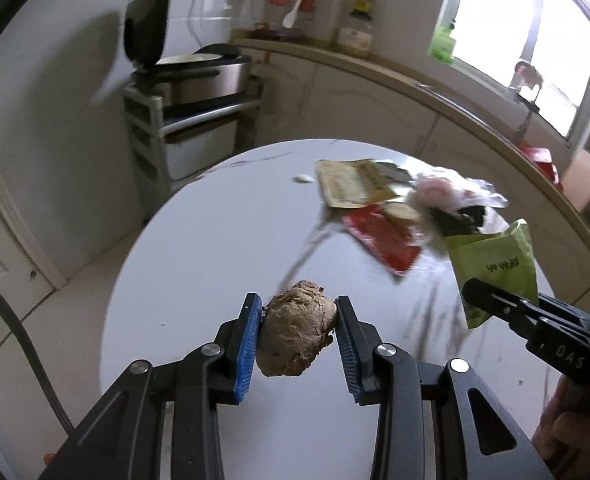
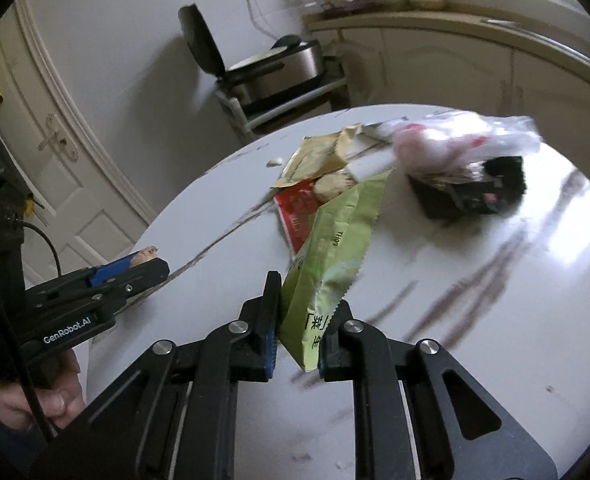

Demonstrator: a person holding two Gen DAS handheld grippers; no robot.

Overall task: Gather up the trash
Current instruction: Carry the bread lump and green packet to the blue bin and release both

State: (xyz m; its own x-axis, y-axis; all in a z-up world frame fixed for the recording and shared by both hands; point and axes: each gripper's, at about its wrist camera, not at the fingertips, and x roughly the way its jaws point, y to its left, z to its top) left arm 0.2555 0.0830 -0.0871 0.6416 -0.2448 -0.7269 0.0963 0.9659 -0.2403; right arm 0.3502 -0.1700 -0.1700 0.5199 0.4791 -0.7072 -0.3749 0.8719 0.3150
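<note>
My left gripper point(image 1: 298, 320) is shut on a brown crumpled lump point(image 1: 295, 336) and holds it above the round white table point(image 1: 199, 248). My right gripper point(image 2: 307, 320) is shut on a green snack wrapper point(image 2: 335, 248), lifted over the table; the wrapper also shows at the right of the left wrist view point(image 1: 495, 268). On the table behind lie a yellow packet point(image 1: 355, 182), a red packet point(image 1: 383, 240), a clear plastic bag point(image 2: 463, 140) and a black tray point(image 2: 471, 192). The left gripper point(image 2: 151, 260) appears at the left of the right wrist view.
A small white scrap point(image 1: 303, 179) lies near the table's far edge. A metal rack with an open-lidded cooker point(image 1: 191, 72) stands behind the table. A counter point(image 1: 415, 76) curves along the back wall under a window. A white door point(image 2: 55, 152) is at left.
</note>
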